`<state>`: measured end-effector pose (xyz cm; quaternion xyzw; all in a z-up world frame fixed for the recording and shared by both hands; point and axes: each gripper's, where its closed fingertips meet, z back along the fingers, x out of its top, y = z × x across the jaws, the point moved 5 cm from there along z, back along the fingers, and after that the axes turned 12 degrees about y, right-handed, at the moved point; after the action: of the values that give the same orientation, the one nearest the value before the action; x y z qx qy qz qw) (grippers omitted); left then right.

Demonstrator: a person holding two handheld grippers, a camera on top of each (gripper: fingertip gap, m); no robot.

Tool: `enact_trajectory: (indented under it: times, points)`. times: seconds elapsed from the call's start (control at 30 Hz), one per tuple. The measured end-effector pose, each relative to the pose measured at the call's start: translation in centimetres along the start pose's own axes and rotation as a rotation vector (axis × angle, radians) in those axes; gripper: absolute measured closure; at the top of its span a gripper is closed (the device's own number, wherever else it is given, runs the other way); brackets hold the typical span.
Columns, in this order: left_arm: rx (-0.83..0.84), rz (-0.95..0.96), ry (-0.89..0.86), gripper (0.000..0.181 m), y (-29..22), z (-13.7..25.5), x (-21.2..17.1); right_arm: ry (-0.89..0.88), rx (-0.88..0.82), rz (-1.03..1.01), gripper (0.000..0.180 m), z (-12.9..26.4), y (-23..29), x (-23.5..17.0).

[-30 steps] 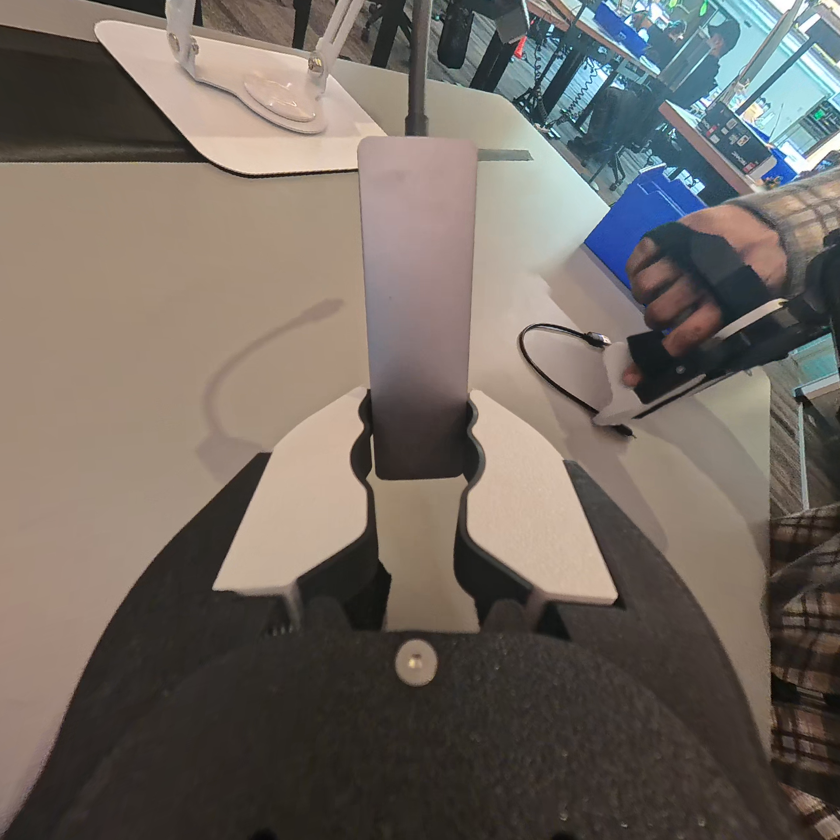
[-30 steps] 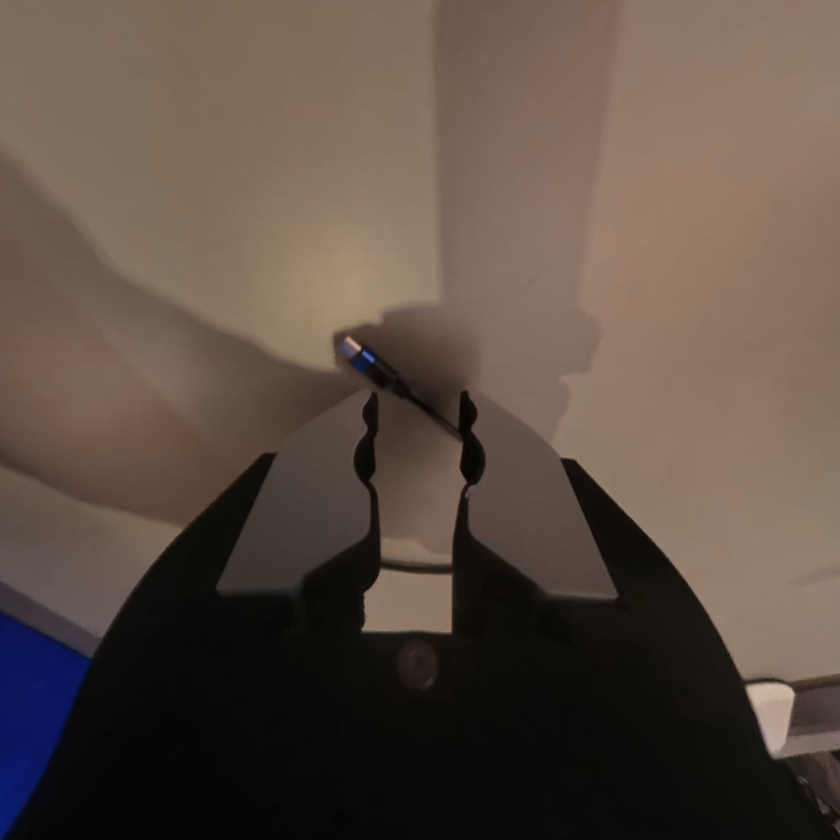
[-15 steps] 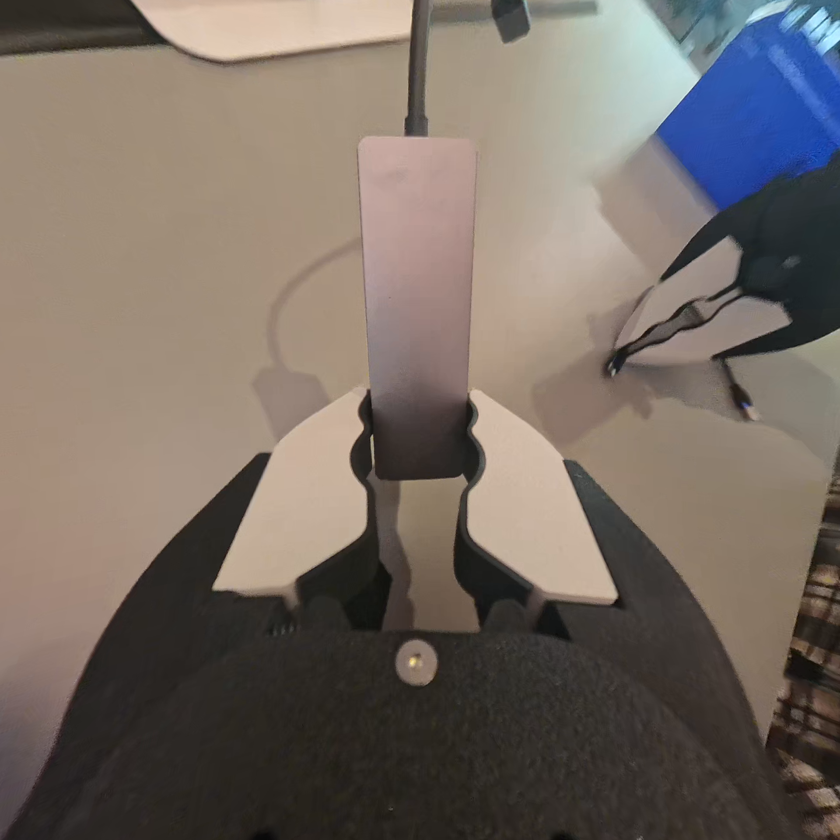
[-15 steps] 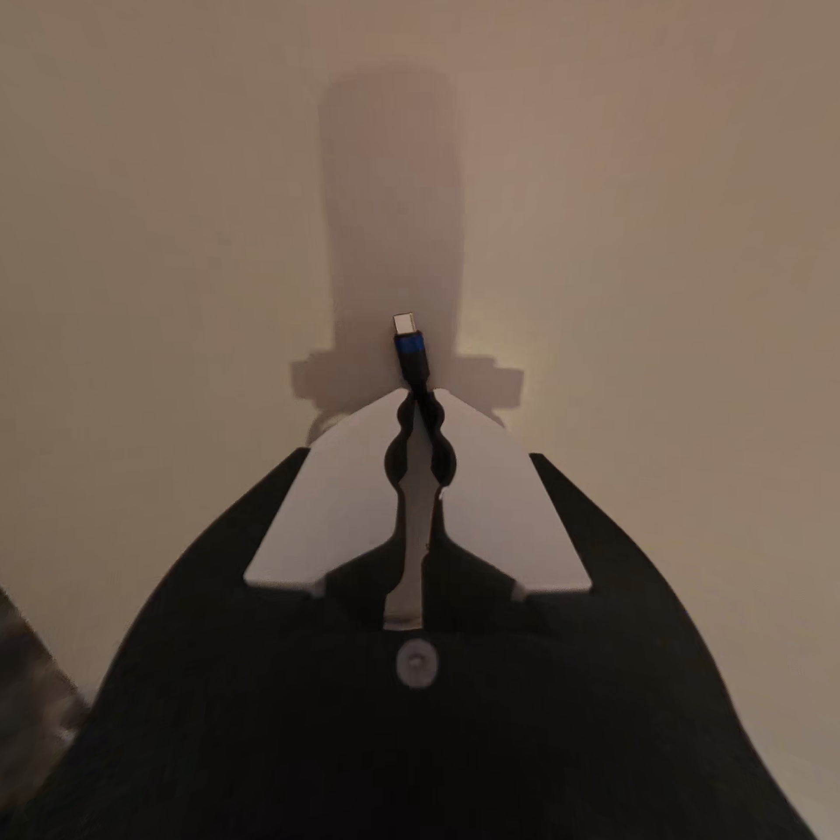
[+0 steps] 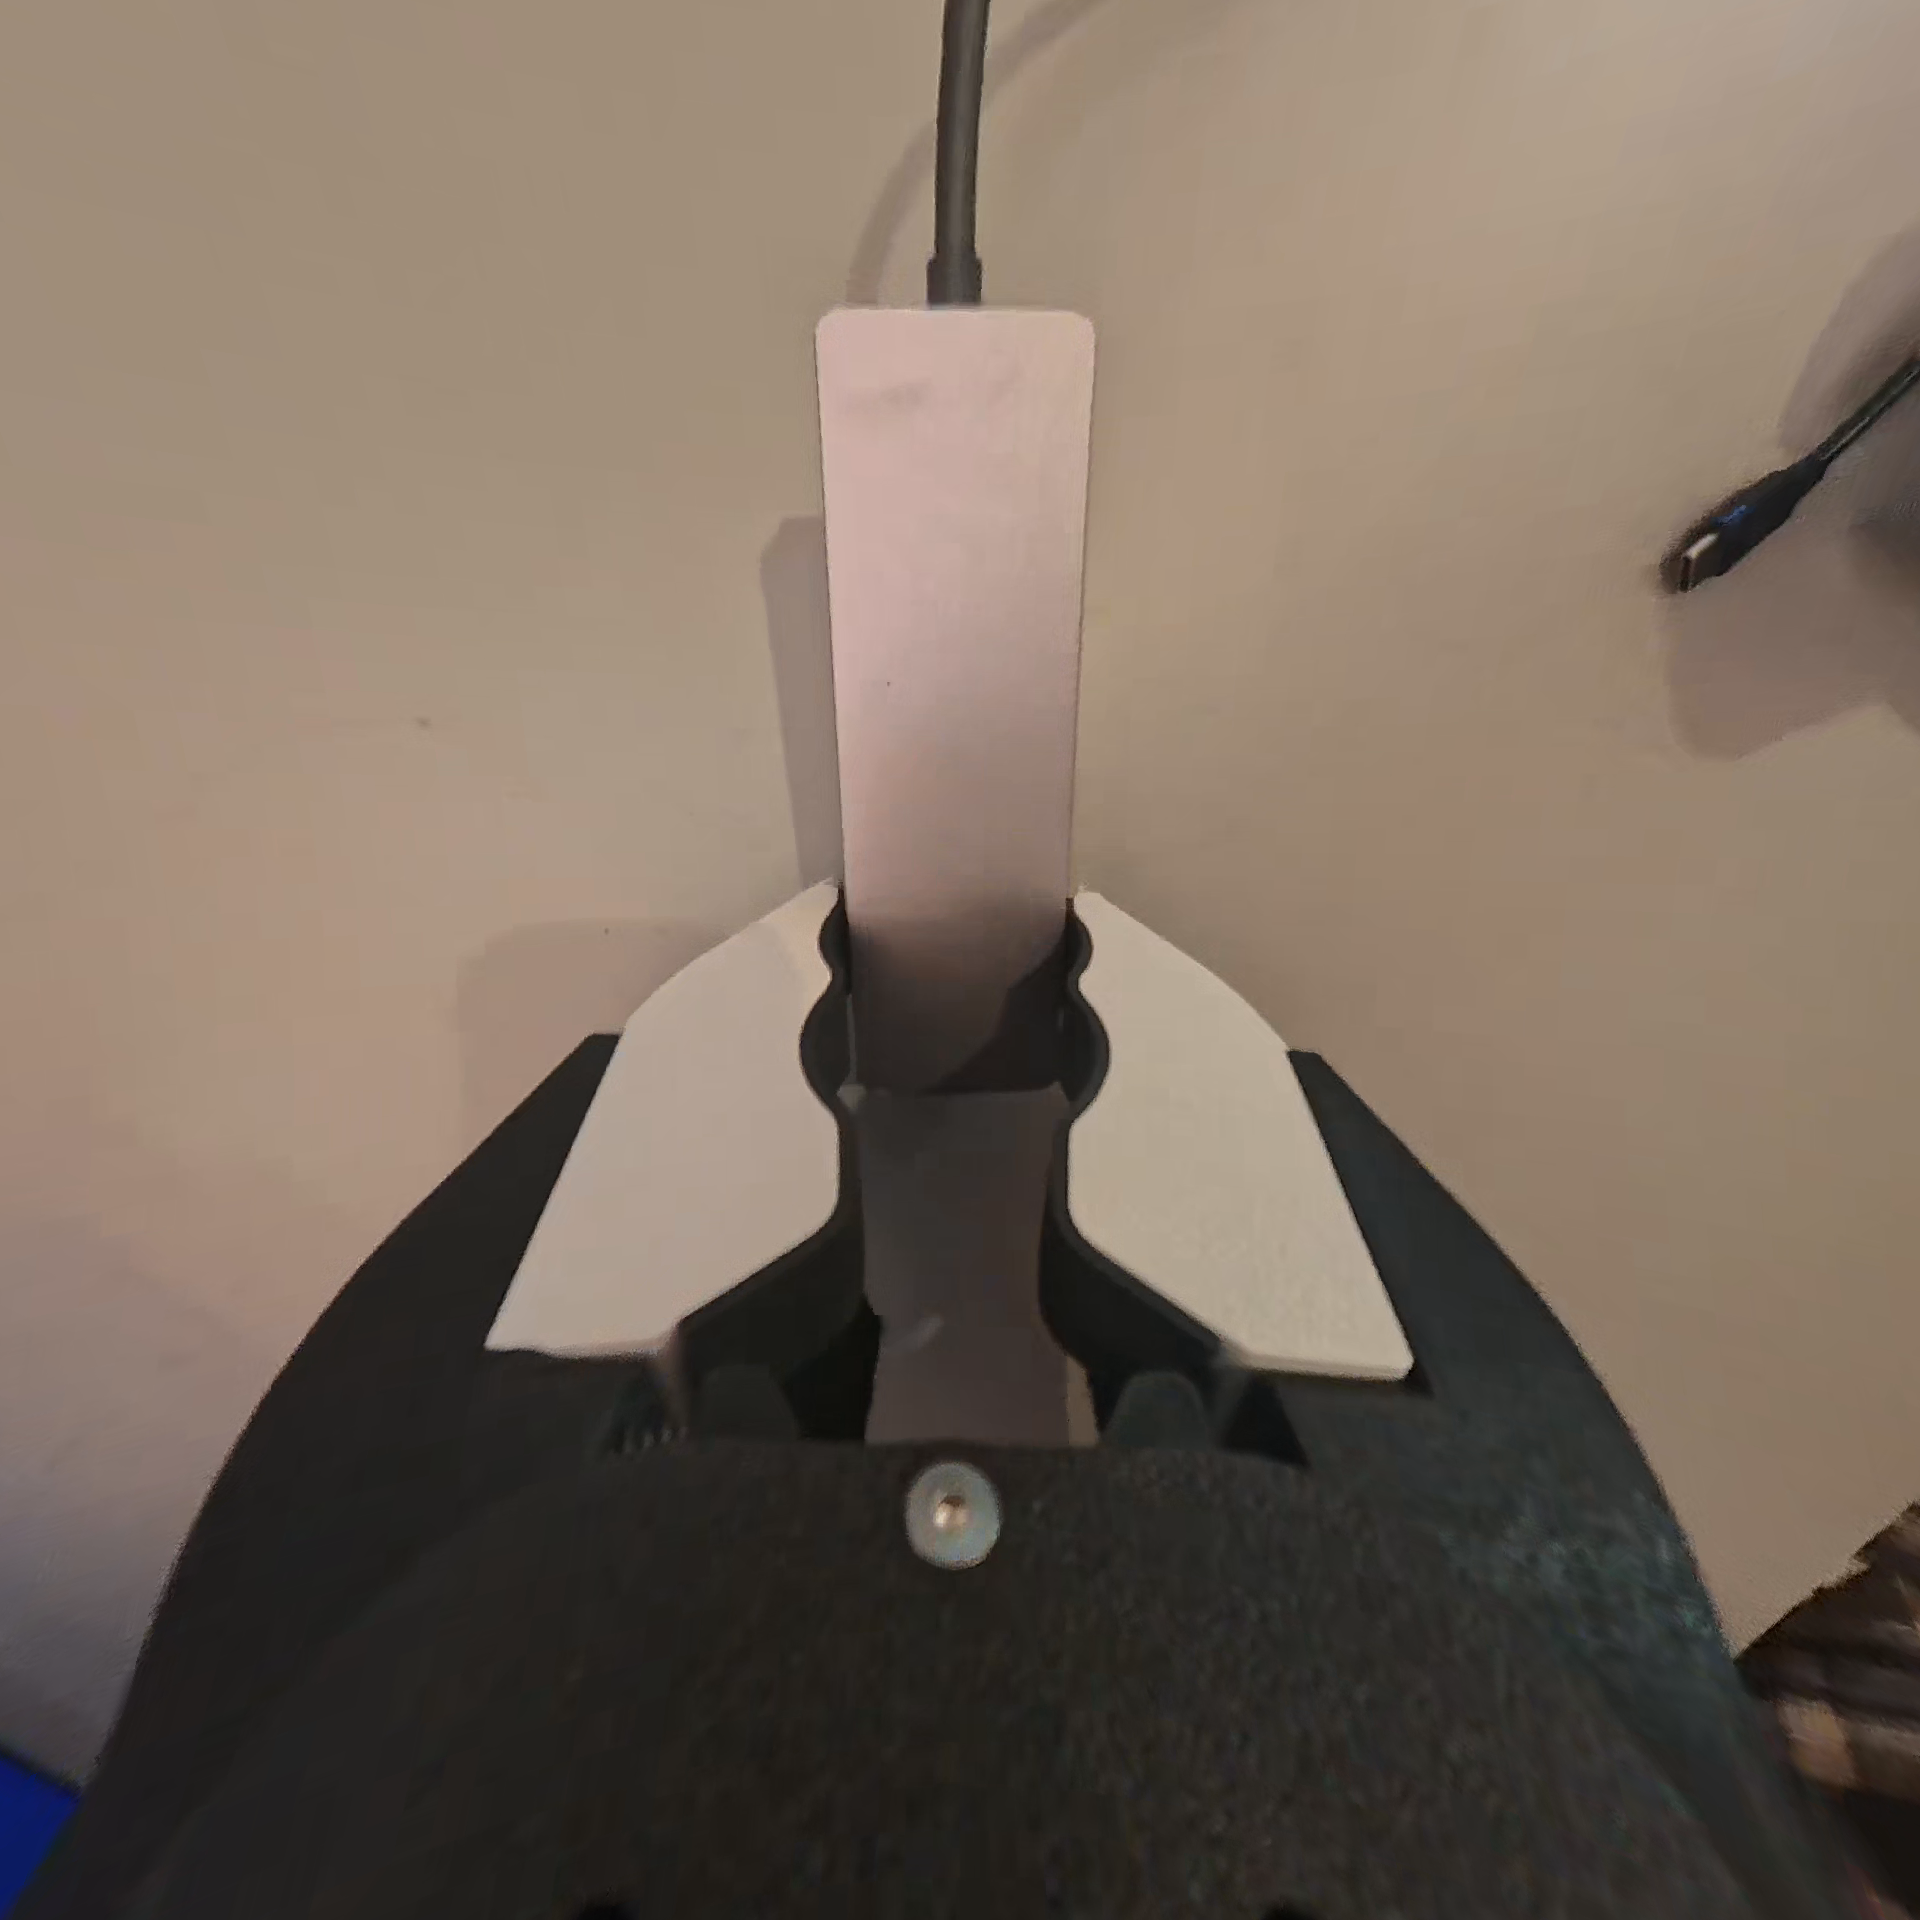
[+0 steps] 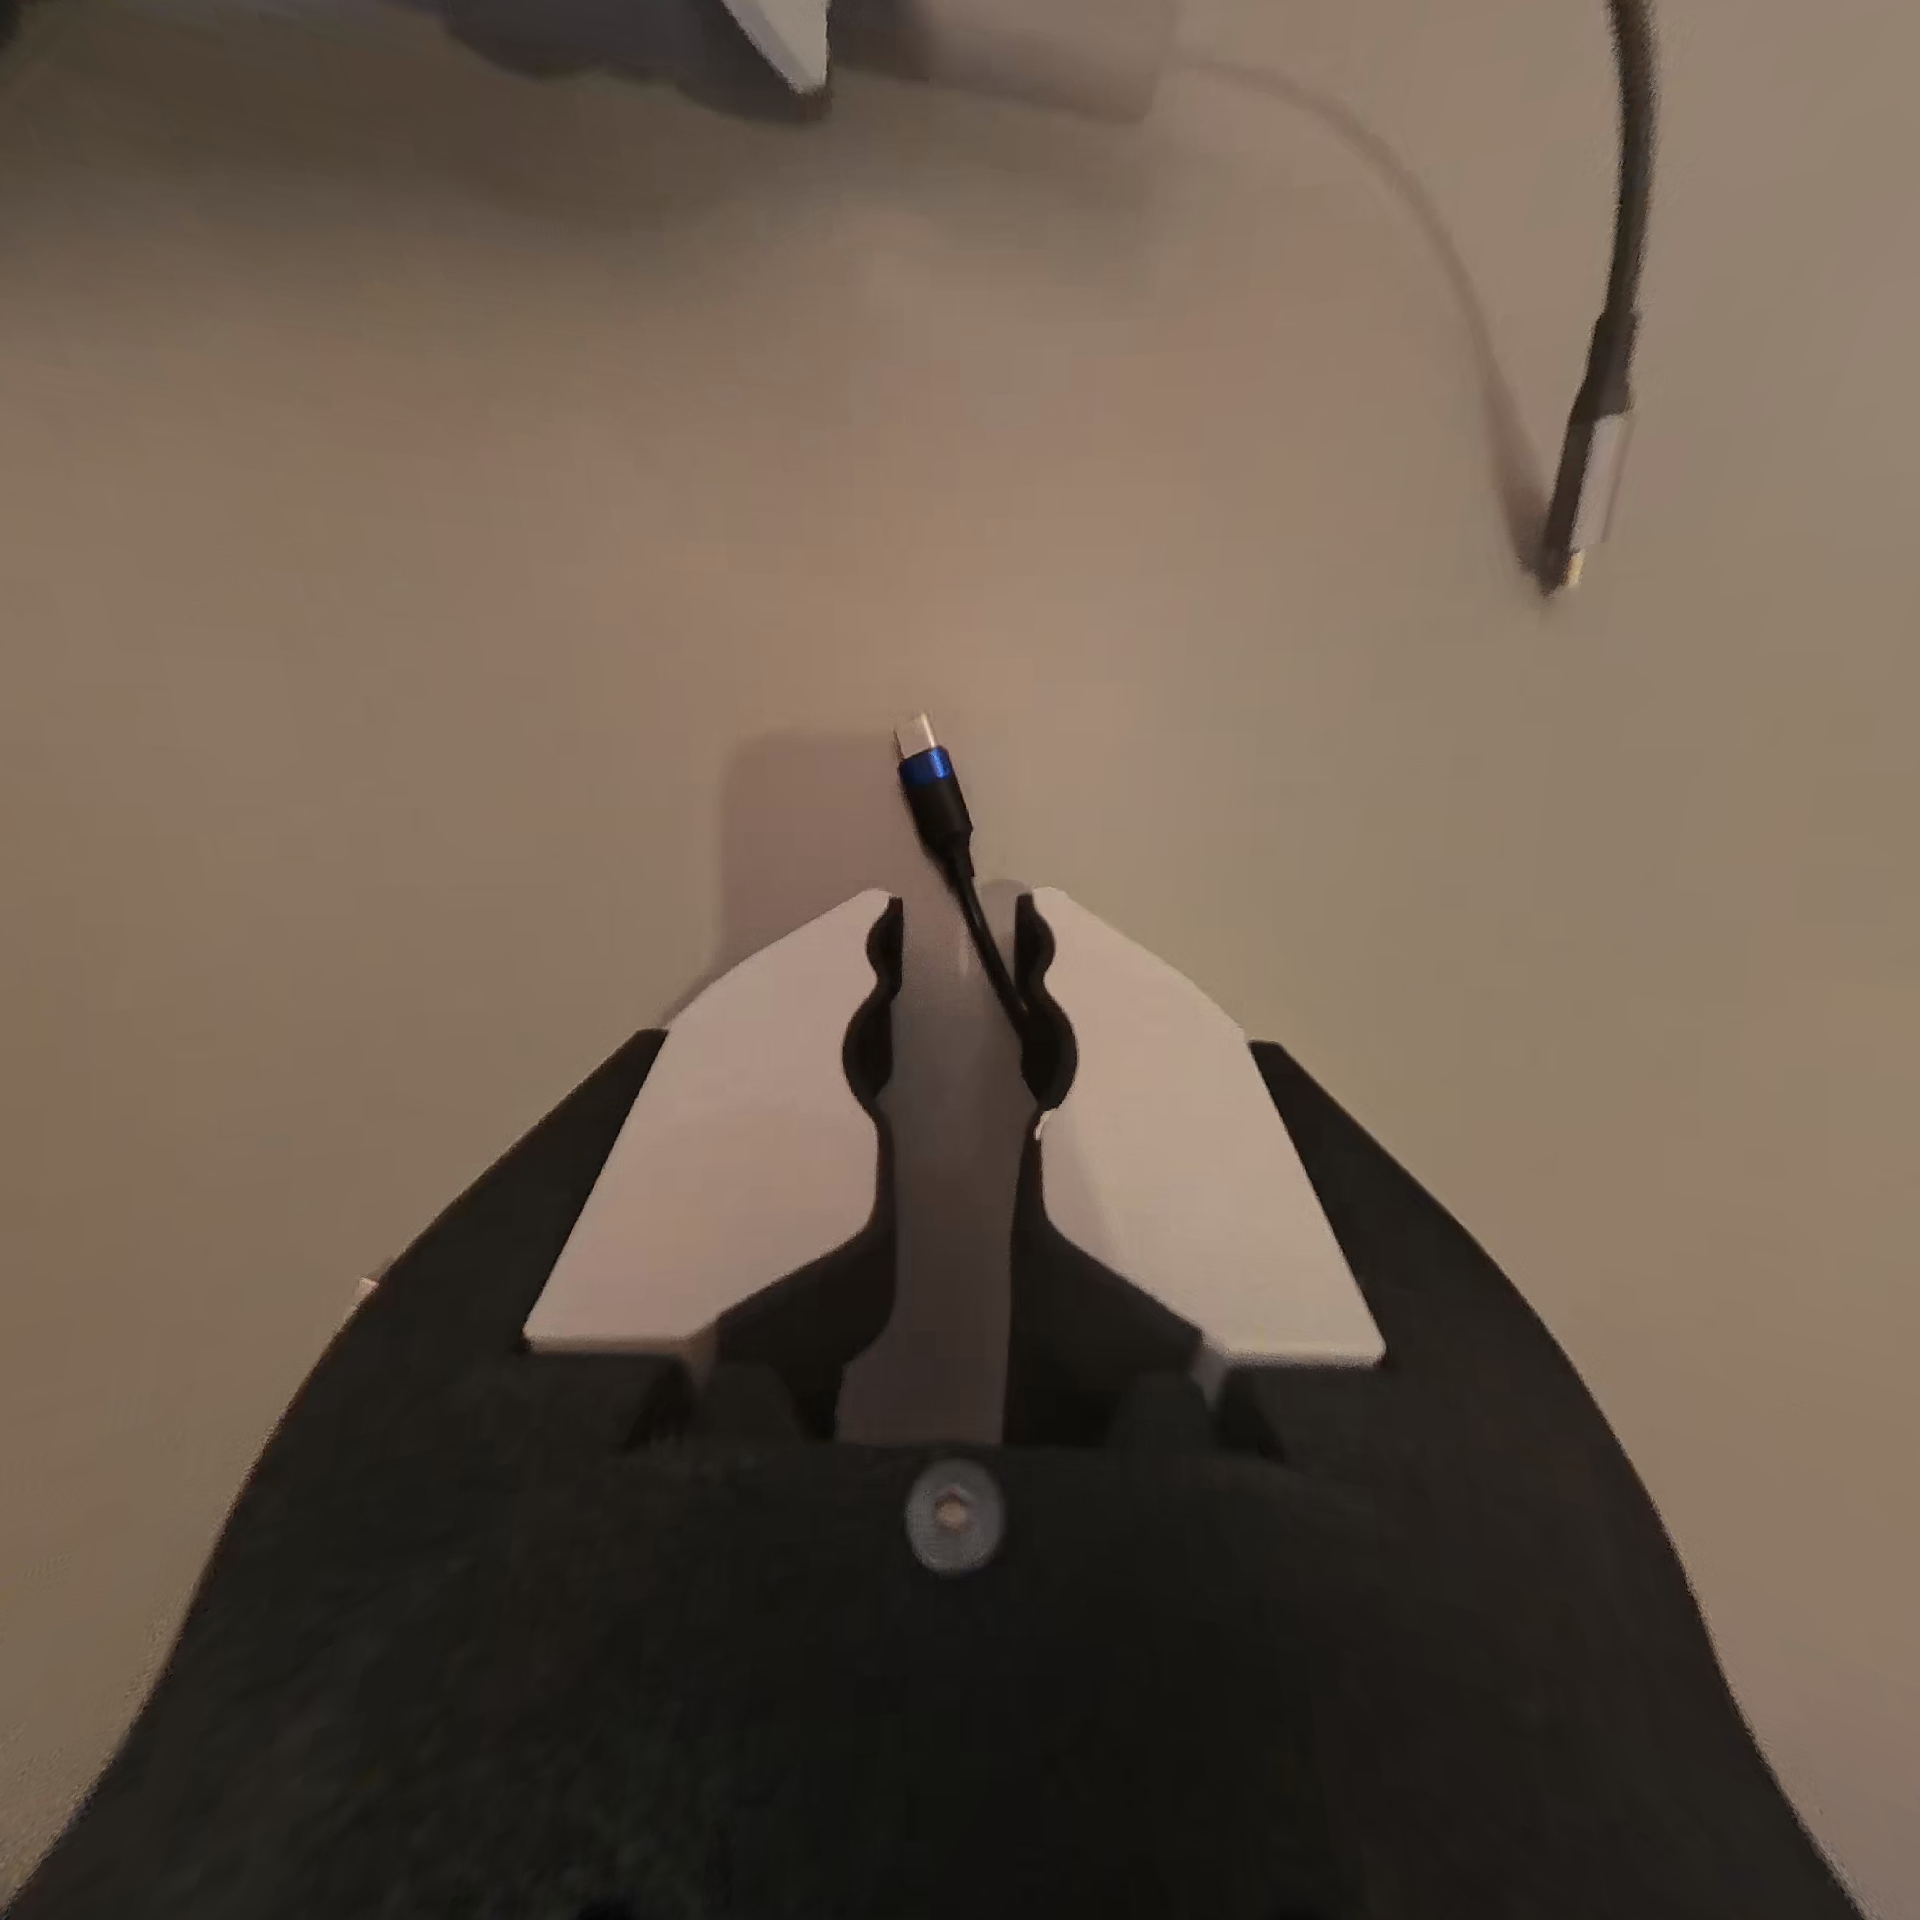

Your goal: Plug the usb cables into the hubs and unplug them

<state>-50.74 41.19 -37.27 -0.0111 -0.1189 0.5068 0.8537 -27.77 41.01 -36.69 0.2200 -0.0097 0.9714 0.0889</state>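
Silver-grey and flat, a slim rectangular aluminium USB hub [image 5: 956,644] sticks straight out from the left gripper [image 5: 956,925], whose white-faced jaws pinch its near end from both sides. A thick dark grey cord [image 5: 958,145] leaves the hub's far end and runs up out of the picture. The hub hangs just above the pale beige table [image 5: 364,520] and throws a narrow shadow along its left side. Near the right edge of that view, a black USB-C plug [image 5: 1756,520] on a thin black lead points down to the left, well apart from the hub.

In the right wrist view, the right gripper [image 6: 958,914] has its jaws standing narrowly apart. A thin black USB cable with a blue metal collar and a silver tip [image 6: 935,779] runs forward from against the inner face of the right jaw; the left jaw does not touch it. To the upper right, the hub's cord ends in a grey metal plug [image 6: 1590,488] that points downward over the table. No container shows in either view.
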Motion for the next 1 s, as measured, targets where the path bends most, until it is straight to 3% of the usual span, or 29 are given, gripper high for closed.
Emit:
enact_trajectory:
  times: [0.03, 0.2, 0.47, 0.6, 0.8, 1.0]
  points:
    - [-0.005, -0.006, 0.011, 0.144, -0.2, 0.0, -0.1, -0.029, -0.008, 0.004, 0.159, 0.2, 0.0, -0.1]
    - [-0.008, -0.027, 0.073, 0.136, -0.3, 1.3, -0.9, -0.128, -0.03, 0.043, 0.159, 0.8, -0.1, -0.6]
    - [-0.066, -0.044, 0.039, 0.107, -0.3, 2.4, -1.7, -0.161, -0.026, 0.136, 0.153, 0.9, 0.3, -0.4]
    - [-0.173, -0.024, -0.01, 0.11, 0.1, 3.3, -1.0, -0.203, -0.029, 0.15, 0.153, 1.2, 0.4, -0.3]
    - [-0.286, 0.048, 0.087, 0.111, 1.0, 1.6, -0.7, -0.242, -0.026, 0.172, 0.154, 1.2, 1.0, -0.7]
    - [-0.209, 0.126, 0.08, 0.128, 1.1, 0.9, 0.0, -0.274, -0.042, 0.184, 0.156, 1.7, 1.2, -0.8]
